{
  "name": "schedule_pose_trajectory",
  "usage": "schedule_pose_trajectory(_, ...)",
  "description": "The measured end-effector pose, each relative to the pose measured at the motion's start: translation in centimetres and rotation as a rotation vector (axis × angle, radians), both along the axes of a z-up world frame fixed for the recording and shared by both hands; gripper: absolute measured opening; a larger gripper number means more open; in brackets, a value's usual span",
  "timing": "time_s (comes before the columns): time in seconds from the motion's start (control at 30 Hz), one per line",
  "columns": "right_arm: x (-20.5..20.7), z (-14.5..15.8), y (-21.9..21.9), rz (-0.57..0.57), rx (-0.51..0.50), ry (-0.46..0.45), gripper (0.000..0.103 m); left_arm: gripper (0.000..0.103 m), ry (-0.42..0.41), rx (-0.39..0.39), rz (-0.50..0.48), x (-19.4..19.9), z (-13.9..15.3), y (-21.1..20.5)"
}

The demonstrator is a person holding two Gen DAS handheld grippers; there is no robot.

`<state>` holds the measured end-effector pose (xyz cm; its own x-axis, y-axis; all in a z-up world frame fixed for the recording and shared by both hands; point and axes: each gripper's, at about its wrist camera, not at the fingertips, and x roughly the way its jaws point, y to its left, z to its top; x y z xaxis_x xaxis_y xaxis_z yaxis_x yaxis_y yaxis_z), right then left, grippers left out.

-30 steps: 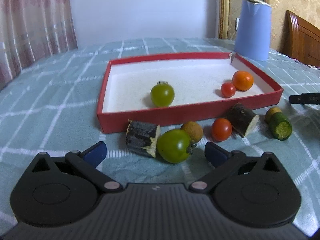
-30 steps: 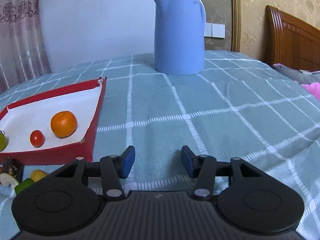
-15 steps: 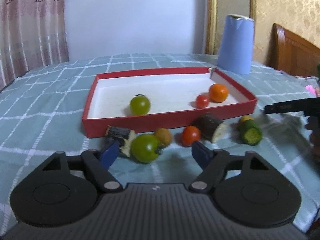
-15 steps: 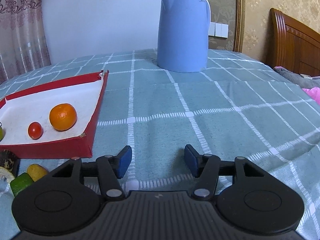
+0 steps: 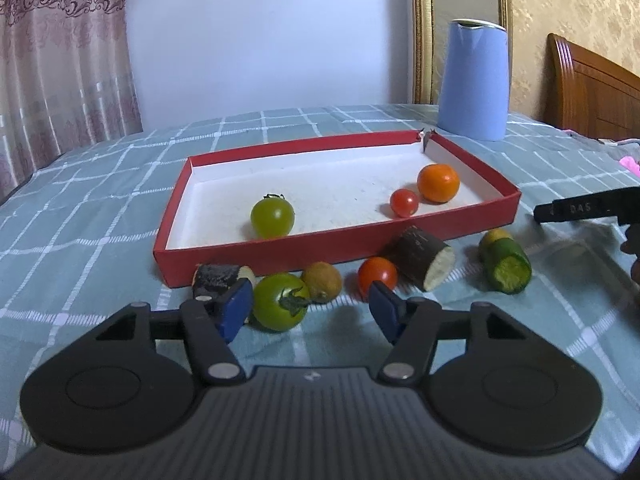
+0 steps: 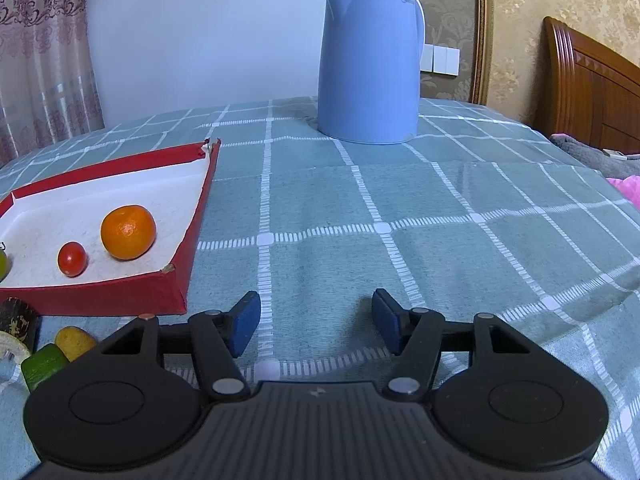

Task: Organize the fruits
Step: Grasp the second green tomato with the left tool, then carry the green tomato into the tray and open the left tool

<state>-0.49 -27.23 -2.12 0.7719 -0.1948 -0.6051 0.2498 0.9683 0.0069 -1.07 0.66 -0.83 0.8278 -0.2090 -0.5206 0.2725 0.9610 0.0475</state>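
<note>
A red tray [image 5: 320, 246] holds a green tomato [image 5: 272, 216], a small red tomato [image 5: 404, 202] and an orange [image 5: 438, 182]. On the cloth in front of it lie a green tomato [image 5: 280, 300], a brown fruit [image 5: 322, 282], a red tomato [image 5: 377, 274], two dark cut pieces [image 5: 420, 258], a cucumber piece [image 5: 506, 264] and a yellow fruit [image 5: 496, 236]. My left gripper [image 5: 309, 310] is closing, the loose green tomato just ahead beside its left pad, not pressed. My right gripper [image 6: 316, 324] is opening over bare cloth, with nothing between its fingers.
A blue kettle [image 6: 370, 60] stands behind the tray's far right corner. Part of the right gripper [image 5: 580, 210] and a hand [image 5: 632, 248] show at the right edge of the left wrist view. A wooden headboard [image 6: 592, 92] is at the far right.
The left gripper's jaws have narrowed from wide apart and it has drawn back a little from the fruit. The right gripper's jaws have spread wider while it stayed in place.
</note>
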Motion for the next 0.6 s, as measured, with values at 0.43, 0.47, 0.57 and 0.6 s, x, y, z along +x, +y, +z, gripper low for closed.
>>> schedule_pose_trajectory(0.43,0.1,-0.1,-0.1,-0.004,-0.001,0.008,0.074,0.028,-0.002,-0.015,0.049,0.3,-0.1,1.6)
schedule_pose_trajectory(0.47,0.1,-0.1,-0.1,-0.004,0.000,0.008,0.074,0.028,-0.004,-0.021,0.050,0.2,-0.1,1.7)
schedule_pose_trajectory(0.57,0.1,-0.1,-0.1,-0.004,0.000,0.008,0.074,0.028,0.001,-0.052,0.057,0.1,0.0,2.2)
schedule_pose_trajectory(0.6,0.1,-0.1,-0.1,-0.004,-0.001,0.008,0.075,0.028,0.001,-0.060,0.058,0.1,0.0,2.3)
